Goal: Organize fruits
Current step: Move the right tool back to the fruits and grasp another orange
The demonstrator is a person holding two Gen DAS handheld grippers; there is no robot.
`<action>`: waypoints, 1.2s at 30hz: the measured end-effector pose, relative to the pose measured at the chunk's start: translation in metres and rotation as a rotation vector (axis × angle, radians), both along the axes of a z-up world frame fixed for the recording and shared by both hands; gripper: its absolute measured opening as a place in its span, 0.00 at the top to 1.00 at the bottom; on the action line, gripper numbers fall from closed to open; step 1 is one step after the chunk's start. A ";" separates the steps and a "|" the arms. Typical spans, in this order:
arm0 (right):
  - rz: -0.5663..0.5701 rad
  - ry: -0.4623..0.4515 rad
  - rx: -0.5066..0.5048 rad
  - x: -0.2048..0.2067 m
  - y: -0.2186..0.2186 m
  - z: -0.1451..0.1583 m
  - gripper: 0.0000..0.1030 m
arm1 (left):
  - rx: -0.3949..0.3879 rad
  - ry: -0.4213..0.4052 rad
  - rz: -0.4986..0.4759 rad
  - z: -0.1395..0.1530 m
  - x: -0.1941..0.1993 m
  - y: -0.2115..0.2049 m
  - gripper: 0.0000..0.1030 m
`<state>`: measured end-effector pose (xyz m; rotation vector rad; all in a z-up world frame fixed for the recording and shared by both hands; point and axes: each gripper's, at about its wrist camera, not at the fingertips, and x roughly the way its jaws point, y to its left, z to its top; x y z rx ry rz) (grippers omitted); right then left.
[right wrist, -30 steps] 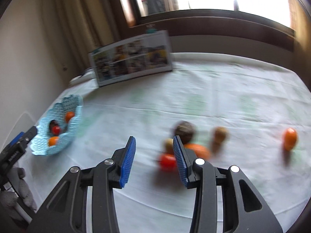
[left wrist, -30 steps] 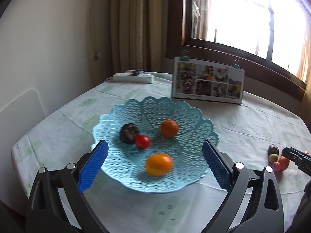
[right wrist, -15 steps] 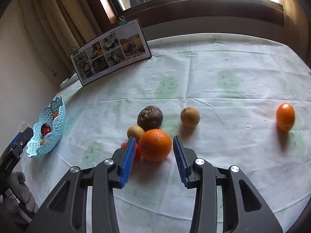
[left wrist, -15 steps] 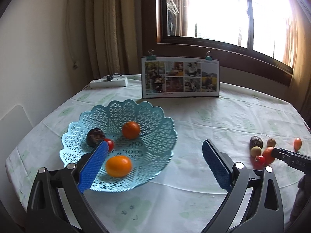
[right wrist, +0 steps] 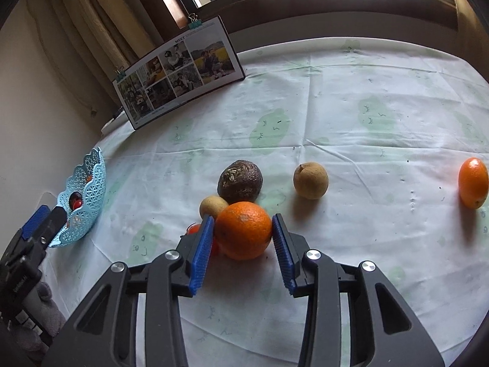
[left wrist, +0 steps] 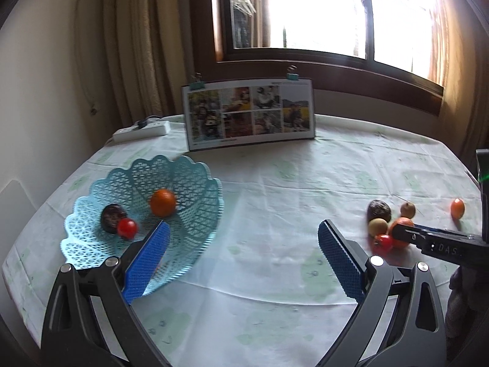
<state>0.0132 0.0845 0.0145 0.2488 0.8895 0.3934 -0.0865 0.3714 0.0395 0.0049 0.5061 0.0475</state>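
A light blue lattice basket (left wrist: 198,183) sits at the left of the table and holds an orange (left wrist: 162,202), a dark fruit (left wrist: 111,214) and a red tomato (left wrist: 126,227). My left gripper (left wrist: 244,229) hovers wide open beside it, holding nothing. At the right lies a cluster of loose fruit. My right gripper (right wrist: 243,223) is open, its blue pads close against both sides of a big orange (right wrist: 243,235) that rests on the cloth. Around it lie a dark brown fruit (right wrist: 240,181), a small tan fruit (right wrist: 212,206), a half-hidden tomato (right wrist: 192,229), a tan round fruit (right wrist: 310,180) and an oval orange fruit (right wrist: 473,182).
A photo board (left wrist: 250,113) stands clipped upright at the back of the table. A white power strip (left wrist: 142,130) lies at the back left by the curtain. The green-patterned tablecloth (left wrist: 275,183) runs between basket and fruit cluster. A gloved hand (right wrist: 33,315) holds the left gripper.
My right gripper has moved forward, so the big orange now sits between its pads, which have narrowed slightly. The left view has swung right; the basket sits further left.
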 end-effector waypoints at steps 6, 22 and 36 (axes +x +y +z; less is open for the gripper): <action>-0.043 -0.068 -0.038 -0.011 -0.017 0.014 0.63 | -0.010 0.050 -0.071 -0.009 0.008 -0.024 0.04; 0.014 -0.044 -0.005 -0.006 -0.018 0.011 0.57 | 0.017 0.098 -0.175 -0.018 0.021 -0.072 0.04; 0.004 -0.041 -0.021 -0.004 -0.021 0.006 0.62 | 0.034 0.107 -0.183 -0.020 0.022 -0.074 0.04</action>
